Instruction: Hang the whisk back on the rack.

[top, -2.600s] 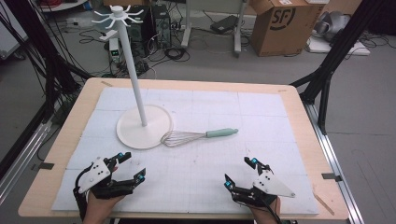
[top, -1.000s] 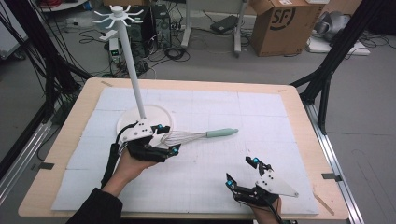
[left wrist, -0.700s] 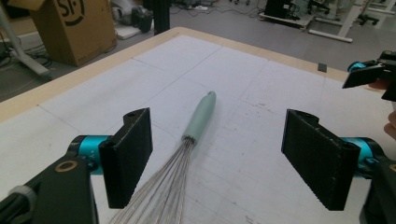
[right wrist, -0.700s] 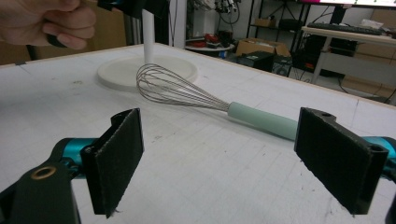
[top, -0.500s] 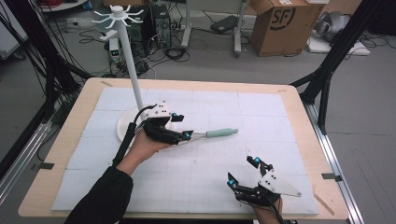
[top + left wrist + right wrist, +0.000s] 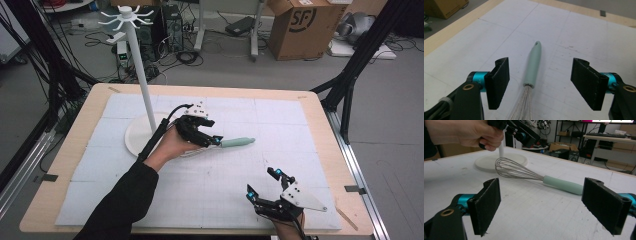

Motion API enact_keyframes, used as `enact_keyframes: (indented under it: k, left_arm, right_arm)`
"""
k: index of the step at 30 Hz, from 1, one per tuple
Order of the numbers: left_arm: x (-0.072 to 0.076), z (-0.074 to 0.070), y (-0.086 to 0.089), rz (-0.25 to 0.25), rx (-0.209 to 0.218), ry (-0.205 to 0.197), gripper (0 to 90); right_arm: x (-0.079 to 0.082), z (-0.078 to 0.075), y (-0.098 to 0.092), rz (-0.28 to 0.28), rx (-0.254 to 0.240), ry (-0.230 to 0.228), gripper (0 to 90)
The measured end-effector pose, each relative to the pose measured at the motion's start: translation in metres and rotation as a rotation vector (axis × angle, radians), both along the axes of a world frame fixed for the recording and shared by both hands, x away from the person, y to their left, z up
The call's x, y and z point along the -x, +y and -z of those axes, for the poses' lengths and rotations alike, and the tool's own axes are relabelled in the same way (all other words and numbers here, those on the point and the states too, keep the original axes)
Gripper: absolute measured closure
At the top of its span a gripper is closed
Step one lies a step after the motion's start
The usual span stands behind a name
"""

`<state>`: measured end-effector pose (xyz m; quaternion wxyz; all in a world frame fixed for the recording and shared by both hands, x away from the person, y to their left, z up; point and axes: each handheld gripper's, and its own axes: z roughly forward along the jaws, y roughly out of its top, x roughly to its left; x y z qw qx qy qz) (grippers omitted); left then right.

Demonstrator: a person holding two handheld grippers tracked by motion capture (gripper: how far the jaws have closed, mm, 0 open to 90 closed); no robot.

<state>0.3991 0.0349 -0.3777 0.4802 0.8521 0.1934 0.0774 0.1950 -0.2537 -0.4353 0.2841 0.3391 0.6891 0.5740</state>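
Cluttered lab floor with cables and a cardboard box [image 6: 299, 27] behind, and up front a wooden tabletop [image 6: 320, 107] with a white gridded mat on it. Whisk [image 6: 239, 142] lies about mid-table, a bit toward the far edge, wire head resting against the round base of the white hook stand [image 6: 141, 75] on the left side, handle pointing toward the right edge.

Left gripper [image 6: 216, 140] is over the whisk right where wires meet handle. Its jaws have just been closing but they're nowhere near contact: in the left gripper view the whisk [image 6: 533, 70] sits between the pads with clear daylight on both sides, so nothing's held. Right gripper [image 6: 263, 183] rests near the near edge, jaws wide and empty.

If I were doing this grab, I'd centre on the handle just past the collar rather than on the wires, since wires flex and slip. Come down until the pads straddle it, then squeeze square so it doesn't roll.

Whisk itself: pale mint-green handle, slightly tapered with a hanging hole at the end, and a thin silver balloon-wire head.
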Motion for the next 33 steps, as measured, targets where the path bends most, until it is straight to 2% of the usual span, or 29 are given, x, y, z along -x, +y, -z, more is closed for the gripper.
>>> enact_keyframes:
  k: [4,6,10,13,16,17,18,22,26,29,30,31,32,33]
  left_arm:
    - [-0.008,0.005,-0.014,0.001,-0.052,0.003,32.3]
    - [-0.01,0.006,-0.017,0.005,-0.063,0.0,32.4]
    - [-0.014,0.01,-0.027,0.024,-0.08,0.029,35.4]
    - [-0.02,0.014,-0.033,0.037,-0.125,0.054,36.3]
    - [-0.024,0.015,-0.039,0.045,-0.145,0.069,36.5]
    - [-0.027,0.016,-0.043,0.054,-0.173,0.067,36.5]
    - [-0.027,0.016,-0.043,0.054,-0.173,0.067,36.5]
    - [-0.033,0.022,-0.049,0.065,-0.218,0.06,37.0]
    - [-0.038,0.029,-0.051,0.067,-0.25,0.078,38.0]
    - [-0.038,0.034,-0.056,0.088,-0.307,0.07,38.6]
    - [-0.038,0.036,-0.059,0.092,-0.312,0.07,39.3]
    - [-0.039,0.038,-0.062,0.103,-0.35,0.069,40.1]
    - [-0.039,0.038,-0.062,0.103,-0.35,0.069,40.6]
    - [-0.039,0.04,-0.066,0.116,-0.386,0.055,41.5]
  right_arm:
    - [-0.001,0.0,-0.004,0.01,-0.019,0.0,14.5]
    - [-0.001,0.0,-0.004,0.011,-0.022,0.0,14.4]
    - [-0.002,0.0,-0.004,0.008,-0.027,0.001,14.4]
    - [-0.002,0.0,-0.004,0.006,-0.03,0.003,14.4]
    - [-0.003,0.0,-0.003,0.004,-0.036,0.006,14.5]
    - [-0.003,0.0,-0.004,0.004,-0.038,0.003,14.4]
    - [-0.003,0.0,-0.004,0.005,-0.038,0.007,14.4]
    - [-0.003,0.0,-0.006,0.014,-0.041,0.008,14.5]
    - [-0.001,0.0,-0.01,0.024,-0.05,0.009,14.4]
    - [-0.002,0.0,-0.012,0.031,-0.061,0.011,14.5]
    - [-0.002,0.0,-0.012,0.034,-0.067,0.013,14.5]
    - [-0.002,0.0,-0.013,0.035,-0.065,0.013,14.5]
    - [-0.002,0.0,-0.013,0.035,-0.066,0.011,14.4]
    - [-0.002,0.0,-0.013,0.035,-0.068,0.012,14.4]
